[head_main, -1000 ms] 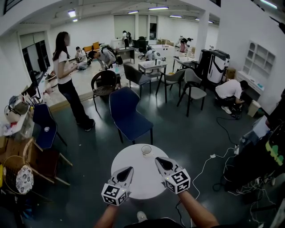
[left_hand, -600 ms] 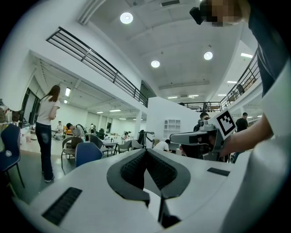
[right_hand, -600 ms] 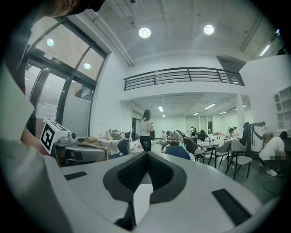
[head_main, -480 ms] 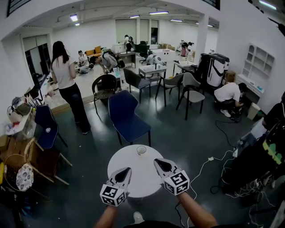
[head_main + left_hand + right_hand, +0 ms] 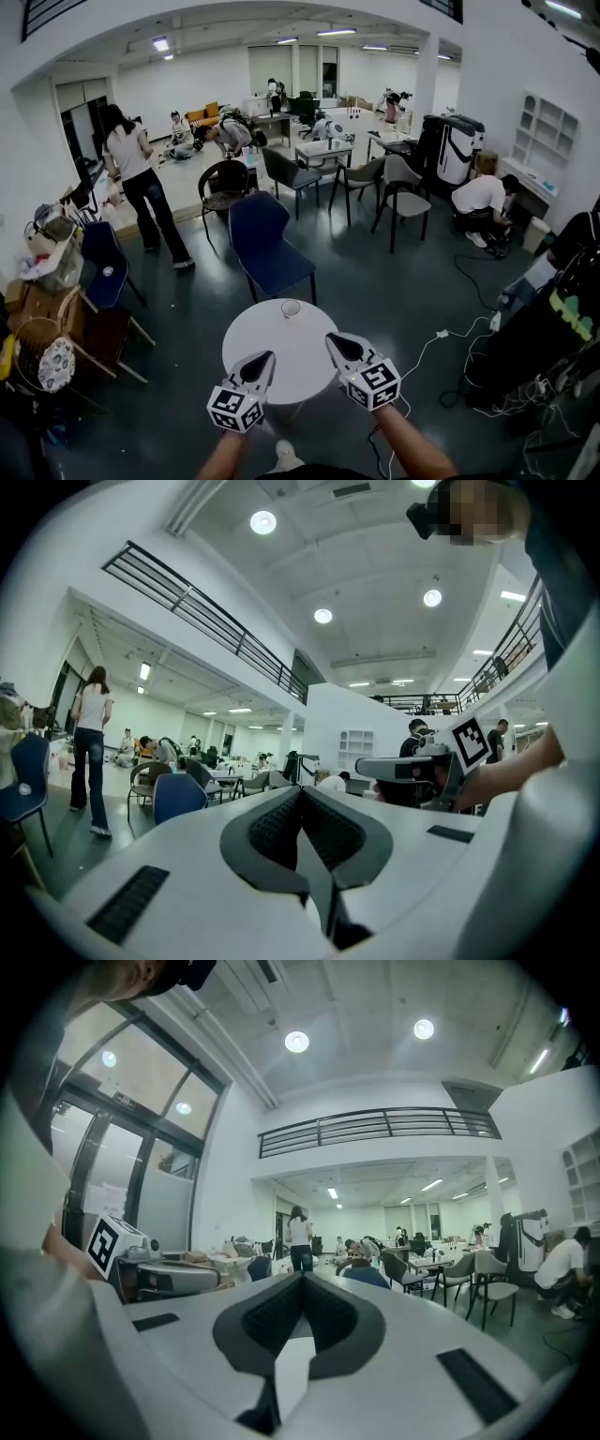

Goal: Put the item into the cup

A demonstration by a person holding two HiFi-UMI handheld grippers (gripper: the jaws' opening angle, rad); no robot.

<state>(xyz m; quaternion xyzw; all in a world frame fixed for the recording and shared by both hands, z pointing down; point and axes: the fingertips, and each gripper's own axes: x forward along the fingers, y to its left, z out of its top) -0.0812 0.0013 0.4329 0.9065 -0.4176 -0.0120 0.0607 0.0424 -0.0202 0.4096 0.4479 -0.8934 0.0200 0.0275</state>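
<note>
- Round white table (image 5: 281, 349): directly before the operator. Its top is bare apart from one cup.
- Blue chair (image 5: 262, 239): just beyond the table's far rim. Anything knocked off that side would likely drop toward it.
- Left gripper (image 5: 265, 358): over the table's near rim, left side. Jaws are pressed together with nothing between them.
- Right gripper (image 5: 335, 339): over the table's near rim, right side. Jaws meet at the tips and pinch nothing.
- Cup (image 5: 291, 307): upright and close to the table's far rim, well apart from both grippers. It looks light, so a reach with closed jaws could tip it or push it over that rim.
- Item: not found on the table or in either gripper. Unless it is located and the jaws are spread first, I judge that nothing can be placed in the cup.
</note>
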